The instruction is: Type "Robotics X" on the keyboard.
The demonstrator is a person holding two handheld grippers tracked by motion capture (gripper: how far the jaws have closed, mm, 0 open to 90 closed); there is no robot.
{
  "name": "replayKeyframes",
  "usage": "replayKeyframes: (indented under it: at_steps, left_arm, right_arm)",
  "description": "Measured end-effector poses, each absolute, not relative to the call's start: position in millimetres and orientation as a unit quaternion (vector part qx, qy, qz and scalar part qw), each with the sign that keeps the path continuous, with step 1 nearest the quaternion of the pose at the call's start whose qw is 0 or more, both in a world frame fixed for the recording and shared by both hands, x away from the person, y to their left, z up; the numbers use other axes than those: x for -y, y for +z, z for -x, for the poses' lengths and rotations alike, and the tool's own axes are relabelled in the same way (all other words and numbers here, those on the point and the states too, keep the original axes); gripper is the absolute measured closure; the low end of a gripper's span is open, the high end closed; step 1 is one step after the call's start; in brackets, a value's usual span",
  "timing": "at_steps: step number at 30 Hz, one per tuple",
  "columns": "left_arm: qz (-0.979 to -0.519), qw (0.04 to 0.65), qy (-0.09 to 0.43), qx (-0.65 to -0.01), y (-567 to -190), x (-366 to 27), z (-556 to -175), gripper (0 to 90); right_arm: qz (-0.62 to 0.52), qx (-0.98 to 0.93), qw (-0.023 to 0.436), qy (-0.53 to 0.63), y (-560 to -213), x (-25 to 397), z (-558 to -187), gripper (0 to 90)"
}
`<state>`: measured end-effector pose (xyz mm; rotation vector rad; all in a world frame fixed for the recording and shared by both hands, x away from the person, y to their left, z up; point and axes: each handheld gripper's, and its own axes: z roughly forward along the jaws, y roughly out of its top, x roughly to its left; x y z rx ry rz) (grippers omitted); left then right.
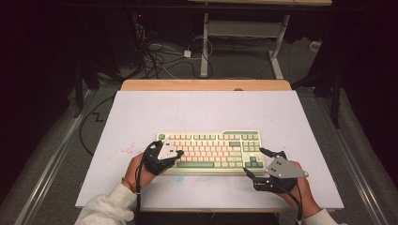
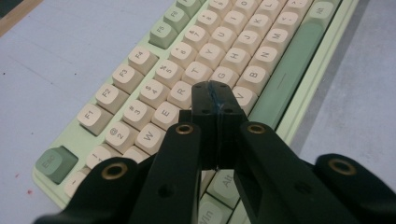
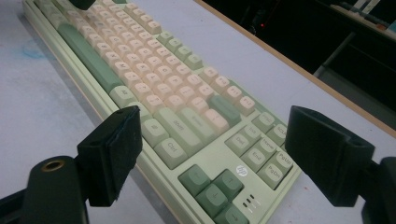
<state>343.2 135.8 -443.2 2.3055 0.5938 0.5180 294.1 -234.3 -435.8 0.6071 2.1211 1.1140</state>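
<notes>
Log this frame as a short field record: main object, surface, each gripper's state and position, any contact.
main object: green and cream keyboard, flat, near the table's front edge
surface: white board on a wooden table
left gripper: jaws shut together, tip over the keys near the F and G area; whether it touches a key cannot be told
right gripper: jaws wide open, empty, at the keyboard's arrow-key end
marks: reddish specks on the board left of the keyboard

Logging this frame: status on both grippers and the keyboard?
Left gripper shut, tips over the keyboard's letter keys. Right gripper open, hovering at the arrow-key end. Nothing in the way.
</notes>
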Motion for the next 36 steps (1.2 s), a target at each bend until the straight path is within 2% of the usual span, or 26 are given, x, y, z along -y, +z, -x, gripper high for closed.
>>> replayKeyframes:
  at_steps: [19,36]
  left_arm:
    - [-0.881,0.350,0.204,-0.245,-436,-155,-345,87.8]
    - [-0.885,0.349,0.177,-0.252,-428,-160,-359,87.8]
  right_arm:
    - [-0.225,-0.815,0.328,0.422,-438,233,-294,19.6]
    - [-0.229,-0.817,0.325,0.417,-439,233,-296,19.5]
